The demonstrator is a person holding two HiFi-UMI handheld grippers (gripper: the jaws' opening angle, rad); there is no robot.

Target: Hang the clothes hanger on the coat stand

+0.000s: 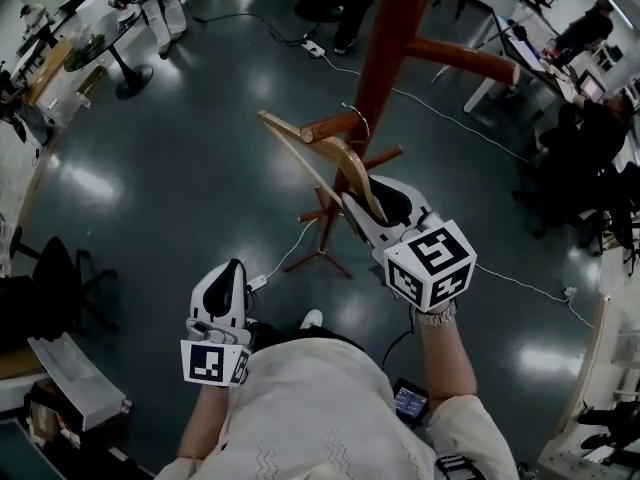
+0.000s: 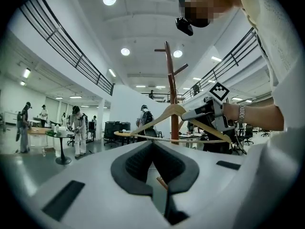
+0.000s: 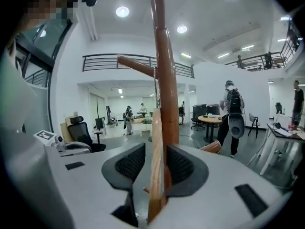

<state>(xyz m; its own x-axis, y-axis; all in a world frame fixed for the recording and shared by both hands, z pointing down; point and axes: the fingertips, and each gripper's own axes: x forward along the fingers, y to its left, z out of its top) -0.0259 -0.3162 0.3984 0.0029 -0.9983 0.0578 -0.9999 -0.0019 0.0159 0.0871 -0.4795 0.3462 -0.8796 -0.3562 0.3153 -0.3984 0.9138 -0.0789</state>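
From the head view, my right claw is raised toward the coat stand. Its jaws are spread around one arm of the wooden hanger. The hanger's wire hook loops over a short peg just beyond the claw's tips. The rest of the hanger slopes away to the claw's left. My left claw sits low and close to my body, well back from the right claw and the stand. Its tips are together and it points out over the dark floor.

In the left gripper view, the left claw is closed, its pads meeting at the tips with nothing between them. Ahead of it and a little to the right, well clear of the tips, the hanger hangs against the pole of the stand. The right claw reaches in from the right onto the hanger's right shoulder. People stand far off to the left of the claw, beside a round table.

In the right gripper view, the right claw is open. The hanger stands upright between its pads, close against the right pad, with a clear gap to the left pad, so it is not squeezed. Straight ahead, just past the tips, the stand's pole rises behind the hanger. One peg branches off up and to the left. A person with a backpack stands far off to the right.
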